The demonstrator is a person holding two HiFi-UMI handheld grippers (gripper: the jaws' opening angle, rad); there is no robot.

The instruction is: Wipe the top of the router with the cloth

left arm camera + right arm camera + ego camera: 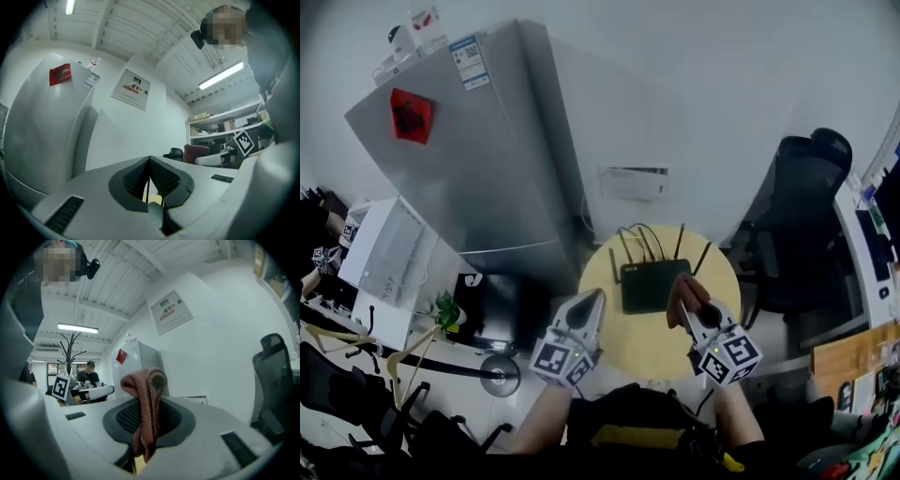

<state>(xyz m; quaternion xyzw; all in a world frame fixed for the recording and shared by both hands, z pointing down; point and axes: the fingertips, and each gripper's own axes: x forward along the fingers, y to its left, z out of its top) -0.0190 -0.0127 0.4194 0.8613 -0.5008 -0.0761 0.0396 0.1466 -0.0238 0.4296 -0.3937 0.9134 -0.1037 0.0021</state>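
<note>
Right gripper (147, 414) clamped on the cloth (143, 380); left gripper (149, 163) closed on nothing.
The cloth's lower end is hidden between the pads. In the head view, the cloth covers the near right corner of the router (652, 285) on the round table (623, 345); contact cannot be determined.

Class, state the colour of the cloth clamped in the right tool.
Reddish-brown knitted cloth; clearest in right gripper view.

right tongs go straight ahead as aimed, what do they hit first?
Probably the fridge by the far wall: right tongs, shut on the cloth, seem aimed above the router. Depth unclear.
</note>
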